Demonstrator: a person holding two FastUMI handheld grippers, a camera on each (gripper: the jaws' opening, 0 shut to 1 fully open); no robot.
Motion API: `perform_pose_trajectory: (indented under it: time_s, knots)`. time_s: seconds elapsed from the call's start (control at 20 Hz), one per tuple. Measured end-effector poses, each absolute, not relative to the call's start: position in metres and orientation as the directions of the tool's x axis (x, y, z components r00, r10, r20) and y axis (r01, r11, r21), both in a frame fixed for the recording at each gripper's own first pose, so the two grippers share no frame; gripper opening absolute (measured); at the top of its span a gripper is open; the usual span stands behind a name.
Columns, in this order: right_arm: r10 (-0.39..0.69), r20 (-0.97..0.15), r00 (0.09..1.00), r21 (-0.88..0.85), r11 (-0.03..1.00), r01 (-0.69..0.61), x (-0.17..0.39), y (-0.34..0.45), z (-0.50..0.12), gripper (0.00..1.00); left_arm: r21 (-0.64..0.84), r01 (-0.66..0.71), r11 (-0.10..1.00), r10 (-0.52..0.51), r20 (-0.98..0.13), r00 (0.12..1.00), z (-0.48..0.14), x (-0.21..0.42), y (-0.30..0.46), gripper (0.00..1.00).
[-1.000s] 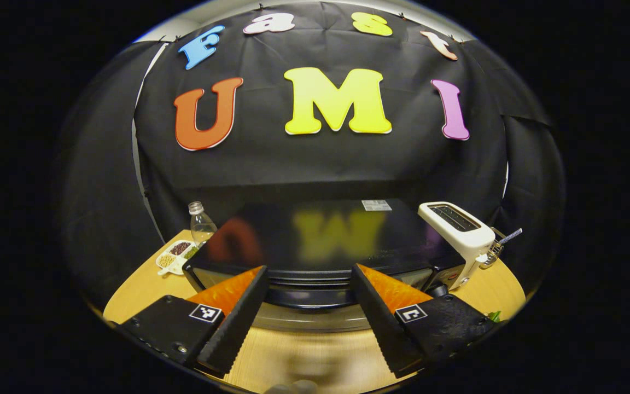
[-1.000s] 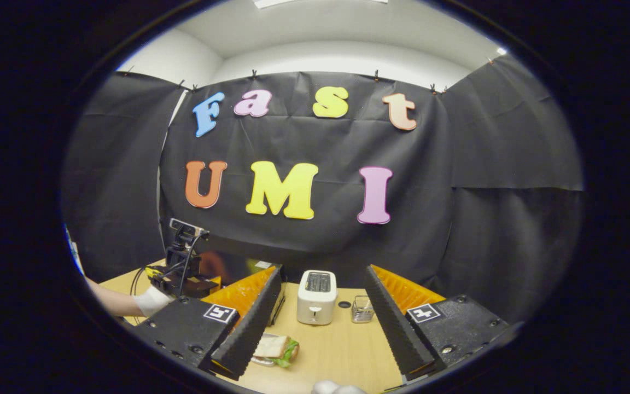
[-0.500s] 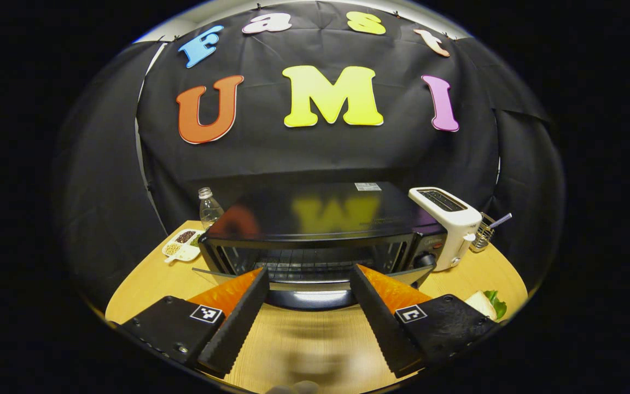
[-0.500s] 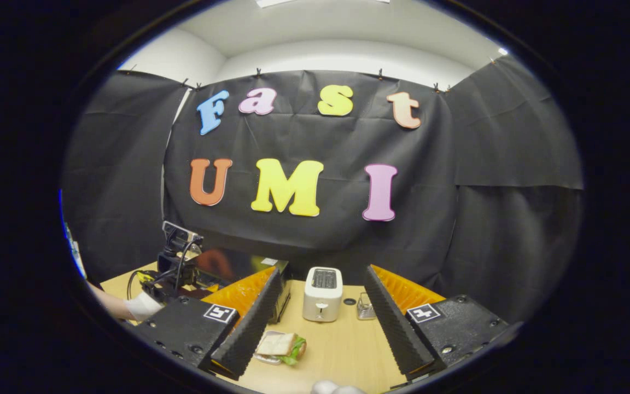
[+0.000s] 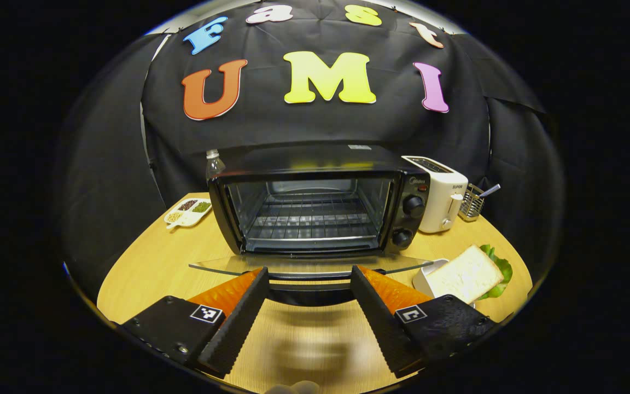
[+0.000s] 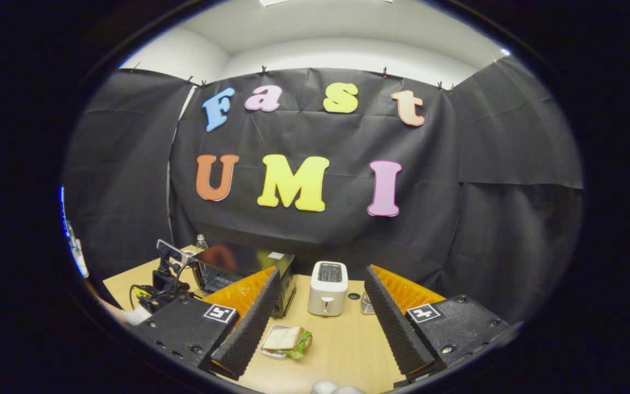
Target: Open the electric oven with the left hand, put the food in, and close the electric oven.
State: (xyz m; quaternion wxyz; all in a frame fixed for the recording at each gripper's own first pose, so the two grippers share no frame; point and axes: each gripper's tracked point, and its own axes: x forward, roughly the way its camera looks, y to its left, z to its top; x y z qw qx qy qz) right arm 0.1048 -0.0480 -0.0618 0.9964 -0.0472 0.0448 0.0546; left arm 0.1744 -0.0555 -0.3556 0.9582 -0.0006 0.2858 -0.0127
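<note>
The black electric oven stands at mid-table with its glass door folded down flat and the wire rack bare inside. The door's dark handle lies across the gap of my left gripper, whose fingers stand wide apart at its ends. A sandwich with lettuce rests in a small white tray right of the door. My right gripper hangs open above the table, the sandwich below its left finger. The oven and left gripper sit at its left.
A white toaster stands right of the oven, with a wire holder beyond it. A plastic bottle and a divided dish of grains sit at the oven's left. The wooden table curves around the front.
The oven door has swung from nearly upright down to flat as my left gripper drew back and down. The sandwich came into the left gripper view. The right gripper drifted slightly.
</note>
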Motion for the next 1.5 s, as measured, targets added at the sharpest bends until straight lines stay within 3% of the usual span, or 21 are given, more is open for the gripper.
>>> perform_pose_trajectory:
  time_s: [0.55,0.75,1.1,1.15,1.2,1.25,1.3,1.35,1.4,1.45,1.5]
  knots:
    - [0.091,-0.149,0.985,-0.096,0.990,-0.106,0.104,-0.057,-0.087,0.99,-0.025,0.005,1.000,-0.022,-0.724,0.689,-0.440,0.132,-0.054,0.97]
    - [0.091,-0.168,0.982,-0.094,0.990,-0.108,0.108,-0.061,-0.094,0.99,-0.026,0.010,1.000,-0.026,-0.718,0.695,-0.441,0.132,-0.055,0.96]
    - [0.094,-0.216,0.972,-0.064,0.992,-0.110,0.122,-0.071,-0.117,0.99,-0.007,0.020,1.000,-0.020,-0.584,0.811,-0.372,0.123,-0.051,0.96]
    - [0.098,-0.234,0.967,-0.054,0.992,-0.113,0.124,-0.070,-0.124,0.91,-0.003,0.021,1.000,-0.019,-0.561,0.828,-0.357,0.117,-0.048,0.96]
    - [0.098,-0.251,0.963,-0.040,0.993,-0.111,0.126,-0.073,-0.134,0.99,-0.005,0.020,1.000,-0.020,-0.533,0.846,-0.340,0.112,-0.047,0.96]
    - [0.103,-0.269,0.958,-0.019,0.994,-0.112,0.127,-0.073,-0.144,0.91,-0.005,0.020,1.000,-0.020,-0.499,0.866,-0.320,0.107,-0.045,0.96]
    - [0.107,-0.295,0.949,0.002,0.994,-0.111,0.128,-0.072,-0.158,0.99,-0.009,0.019,1.000,-0.021,-0.469,0.883,-0.301,0.101,-0.043,0.96]
    - [0.115,-0.324,0.939,0.020,0.993,-0.115,0.129,-0.070,-0.171,0.99,-0.013,0.015,1.000,-0.019,-0.440,0.898,-0.282,0.096,-0.041,0.96]
    - [0.123,-0.351,0.928,0.033,0.992,-0.119,0.129,-0.068,-0.188,0.91,-0.017,0.009,1.000,-0.015,-0.412,0.911,-0.263,0.090,-0.039,0.96]
    - [0.126,-0.380,0.916,0.046,0.992,-0.118,0.130,-0.067,-0.201,0.99,-0.025,0.010,1.000,-0.018,-0.385,0.923,-0.244,0.085,-0.037,0.96]
    - [0.142,-0.398,0.906,0.068,0.990,-0.125,0.131,-0.062,-0.214,0.99,-0.024,0.009,1.000,-0.017,-0.357,0.934,-0.227,0.078,-0.036,0.96]
